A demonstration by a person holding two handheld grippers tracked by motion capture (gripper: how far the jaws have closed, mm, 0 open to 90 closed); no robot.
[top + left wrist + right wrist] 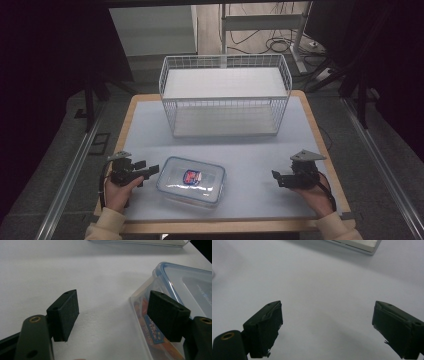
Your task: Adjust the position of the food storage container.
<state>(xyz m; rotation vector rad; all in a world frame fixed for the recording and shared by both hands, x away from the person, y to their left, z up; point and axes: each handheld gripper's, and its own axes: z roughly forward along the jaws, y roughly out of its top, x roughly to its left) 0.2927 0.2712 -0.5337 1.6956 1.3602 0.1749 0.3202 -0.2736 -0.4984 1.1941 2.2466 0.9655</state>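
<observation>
Left gripper (146, 172) jaws wide, at the left end of the clear lidded plastic box with blue seal (190, 181). Right gripper (278, 178) wide, empty, well right of it. White wire basket (224, 94) behind box looks empty. Likely nothing started; box ungrasped.

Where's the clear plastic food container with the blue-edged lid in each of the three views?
High view: container near table's front edge, left of centre, beside left gripper.
Left gripper view: right side, behind one jaw.
Right gripper view: not identifiable.
Shared landmark: wire basket, base edge at top.
</observation>
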